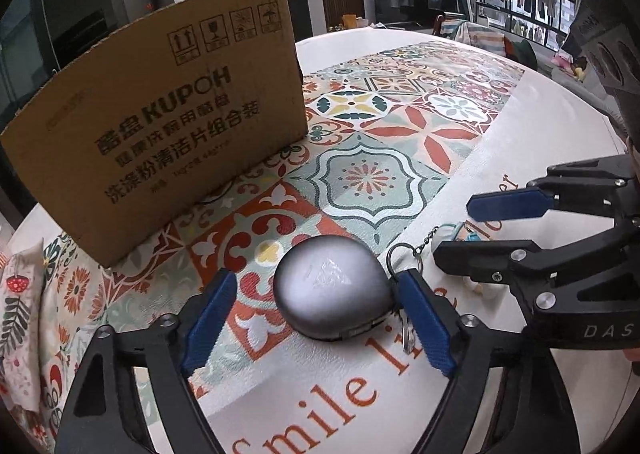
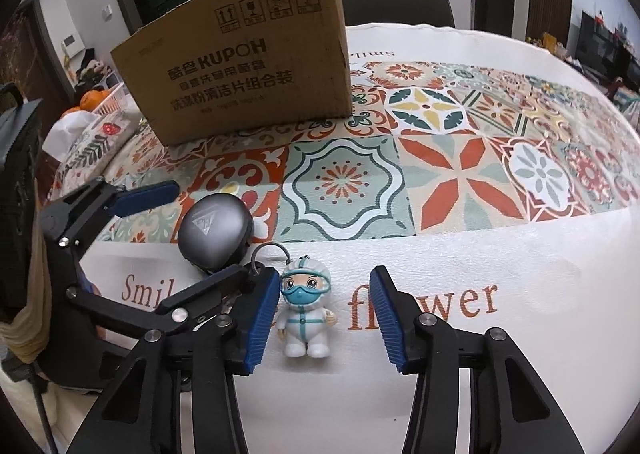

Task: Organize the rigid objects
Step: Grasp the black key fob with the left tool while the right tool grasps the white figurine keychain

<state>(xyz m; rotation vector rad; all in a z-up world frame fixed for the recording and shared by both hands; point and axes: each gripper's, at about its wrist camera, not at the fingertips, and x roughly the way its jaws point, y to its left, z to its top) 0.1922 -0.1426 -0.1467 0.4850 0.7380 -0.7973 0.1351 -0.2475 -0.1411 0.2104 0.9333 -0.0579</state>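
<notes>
Our right gripper [image 2: 324, 318] stands open astride the figurine keychain [image 2: 306, 314], left pad nearly touching; our left gripper [image 1: 316, 318] brackets the grey case [image 1: 332, 294], gripping nothing. Both things lie between their jaws, the cardboard box [image 2: 240, 66] beyond

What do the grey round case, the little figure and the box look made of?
Grey case: likely hard plastic or metal, satin sheen with a soft highlight. Figure: glossy moulded plastic or vinyl, on a metal key ring. Box: matte brown corrugated cardboard, raw cut edges.
</notes>
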